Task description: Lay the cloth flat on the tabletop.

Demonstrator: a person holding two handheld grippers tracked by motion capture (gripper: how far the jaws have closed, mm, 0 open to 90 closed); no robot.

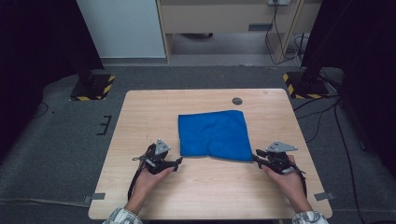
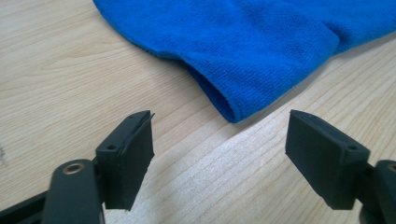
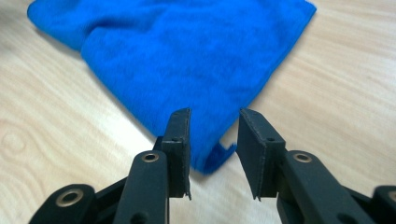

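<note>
A folded blue cloth [image 1: 212,134] lies flat in the middle of the wooden table [image 1: 210,196]. My left gripper [image 1: 179,162] rests low by the cloth's near left corner. In the left gripper view its jaws [image 2: 219,140] stand wide apart, and the cloth's folded corner [image 2: 233,109] lies just ahead of them, untouched. My right gripper [image 1: 255,158] is at the near right corner. In the right gripper view its jaws [image 3: 214,135] are narrow, with the cloth's corner tip [image 3: 212,161] between them. A gap still shows beside the right pad [image 3: 250,149].
A round cable hole [image 1: 237,101] sits in the table behind the cloth. Bare wood lies on all sides of the cloth. Off the table, two stands with yellow-black bases [image 1: 93,87] [image 1: 303,84] and loose cables are on the grey floor.
</note>
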